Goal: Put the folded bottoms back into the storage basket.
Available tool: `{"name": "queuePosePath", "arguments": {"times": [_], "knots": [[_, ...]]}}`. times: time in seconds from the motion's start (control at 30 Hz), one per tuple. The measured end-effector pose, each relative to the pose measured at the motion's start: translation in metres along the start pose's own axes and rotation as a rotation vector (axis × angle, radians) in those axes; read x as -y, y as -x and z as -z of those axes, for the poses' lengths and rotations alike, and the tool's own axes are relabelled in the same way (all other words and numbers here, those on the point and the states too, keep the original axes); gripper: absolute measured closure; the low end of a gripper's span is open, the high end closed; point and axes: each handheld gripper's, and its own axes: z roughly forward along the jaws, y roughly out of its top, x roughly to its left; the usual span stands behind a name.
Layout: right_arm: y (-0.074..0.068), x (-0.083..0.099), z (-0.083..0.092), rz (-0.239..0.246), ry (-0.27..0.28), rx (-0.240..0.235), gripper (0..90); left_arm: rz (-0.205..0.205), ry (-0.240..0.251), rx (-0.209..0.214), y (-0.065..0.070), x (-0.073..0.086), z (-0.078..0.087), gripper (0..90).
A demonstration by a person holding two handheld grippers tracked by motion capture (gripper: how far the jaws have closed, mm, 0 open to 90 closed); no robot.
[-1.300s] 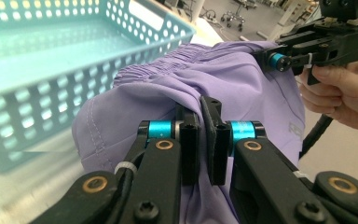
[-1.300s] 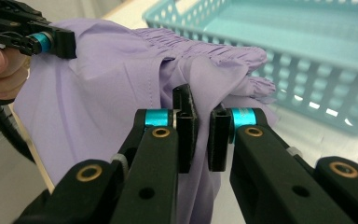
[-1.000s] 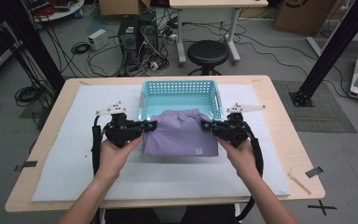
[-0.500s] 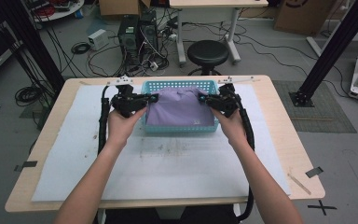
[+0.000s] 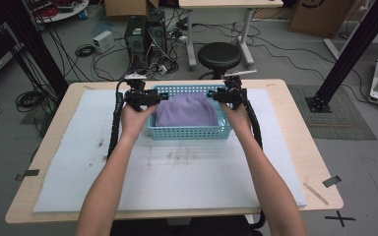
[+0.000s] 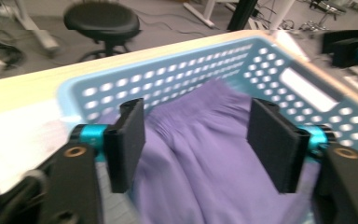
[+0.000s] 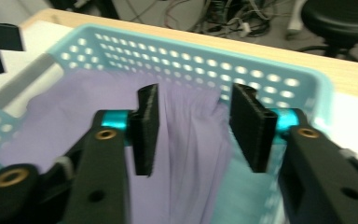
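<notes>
Both grippers have carried the purple cloth (image 5: 187, 109) away from the person and into the blue basket (image 5: 187, 132); their jaws have just opened and stand wide over it. Left gripper (image 6: 198, 140) and right gripper (image 7: 198, 135) hold nothing. Placing looks done; only withdrawing remains.

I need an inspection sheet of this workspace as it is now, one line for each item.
Surface: wooden table under a white foam mat, faintly stained.
Job's things: purple cloth lies folded inside the blue basket.
Clutter: nothing seen.
Grippers: left tongs and right tongs have just been opening; the cloth lies below the parted jaws, not pinched.
Cables: one black cable trails from each gripper.
Surroundings: black stool, computer tower, loose floor wires.
</notes>
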Motion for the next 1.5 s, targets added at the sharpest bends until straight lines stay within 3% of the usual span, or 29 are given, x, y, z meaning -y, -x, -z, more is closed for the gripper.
{"name": "queuePosePath", "arguments": {"times": [0.13, 0.27, 0.37, 0.67, 0.97, 1.17, 1.5], "knots": [[0.005, 0.005, 0.016, 0.010, 0.016, 0.023, 49.9, -0.026, 0.005, -0.021, -0.002, 0.006, 0.010, 35.1], [0.010, 0.010, 0.031, 0.010, 0.024, 0.017, 47.6, -0.094, 0.009, -0.035, 0.003, 0.011, 0.022, 34.9], [0.009, 0.015, 0.041, 0.022, 0.052, 0.021, 47.6, -0.122, 0.016, -0.034, 0.008, 0.014, 0.030, 34.1], [0.002, 0.029, 0.051, 0.056, 0.046, 0.006, 44.2, -0.181, 0.037, -0.027, 0.020, 0.020, 0.049, 33.6], [-0.009, 0.046, 0.060, 0.082, 0.047, -0.025, 40.1, -0.172, 0.060, -0.003, 0.028, 0.033, 0.066, 32.4], [-0.016, 0.064, 0.070, 0.085, 0.065, -0.037, 38.6, -0.203, 0.040, 0.005, 0.040, 0.046, 0.075, 31.7], [-0.030, 0.093, 0.085, 0.094, 0.097, -0.055, 35.3, -0.230, 0.077, 0.008, 0.058, 0.082, 0.093, 31.2]]}}
